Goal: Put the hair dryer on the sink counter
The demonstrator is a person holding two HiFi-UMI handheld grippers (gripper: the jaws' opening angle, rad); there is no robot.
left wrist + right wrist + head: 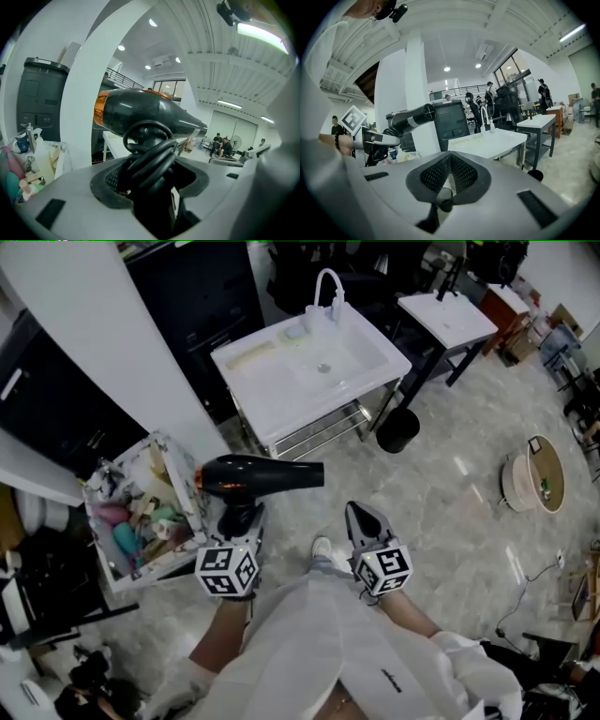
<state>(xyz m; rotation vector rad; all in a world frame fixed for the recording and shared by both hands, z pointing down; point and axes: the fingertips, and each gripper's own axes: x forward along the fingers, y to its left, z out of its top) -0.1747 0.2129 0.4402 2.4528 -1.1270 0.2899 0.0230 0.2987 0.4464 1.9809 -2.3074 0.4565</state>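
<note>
I have the left tongs [239, 518] pinching the hair dryer [260, 475] by its handle, jaws spread wide round it. The cord [151, 158] is wound on that same handle, so the pads bear on cord and handle together. I judge that this keeps the cord from trailing as I carry. The body sits crosswise above the jaws, level, with its nozzle pointing toward the right tongs [364, 518]. Those are pressed together and hold nothing. They hang just to the side, out of the load's way.

The dryer is in the air, not yet over the sink counter [270, 388], which stands ahead of both tongs across open floor. Nothing lies on the floor in between, so I judge the way forward to be free. A box of toiletries [172, 457] sits just to the left of the left tongs, with a white pillar [122, 352] beyond it. I would not swing that way.

On the counter, the basin takes the middle and the tap [328, 289] guards the far rim. The flat strip on the side nearer the pillar looks the best landing. A dark bin [397, 430] stands ahead of the right tongs, beside the counter's leg.
</note>
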